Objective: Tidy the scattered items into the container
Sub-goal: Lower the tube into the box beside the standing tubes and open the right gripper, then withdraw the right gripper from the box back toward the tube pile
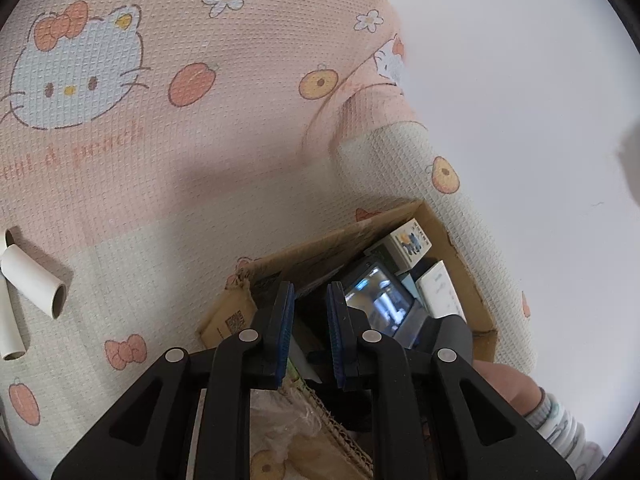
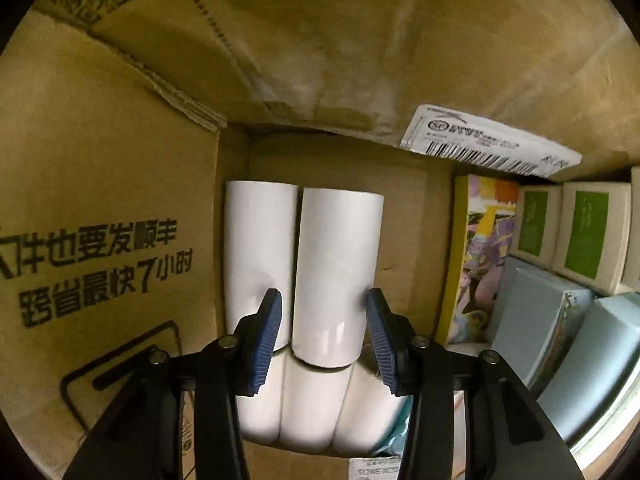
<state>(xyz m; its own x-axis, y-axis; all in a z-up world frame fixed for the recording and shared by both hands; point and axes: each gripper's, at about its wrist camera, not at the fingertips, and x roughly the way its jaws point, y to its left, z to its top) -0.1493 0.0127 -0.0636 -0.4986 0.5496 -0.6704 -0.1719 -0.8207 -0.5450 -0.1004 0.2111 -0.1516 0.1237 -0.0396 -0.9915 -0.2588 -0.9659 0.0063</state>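
The container is a brown cardboard box [image 1: 460,248] on a Hello Kitty mat; in the right wrist view I look inside it at its wall [image 2: 100,200]. Several white paper tubes [image 2: 336,272] lie side by side in the box. My right gripper [image 2: 323,320] is open, its blue pads on either side of one tube without pressing it. My left gripper [image 1: 311,328] is open and empty, held above the box's near edge. Two more white tubes [image 1: 34,286] lie on the mat at the far left.
Small boxes with green labels [image 2: 588,232], a colourful flat pack [image 2: 476,256] and pale blue boxes [image 2: 548,320] fill the container's right side. A dark glossy device [image 1: 380,300] shows in the box. A socked foot [image 1: 560,424] stands at the right.
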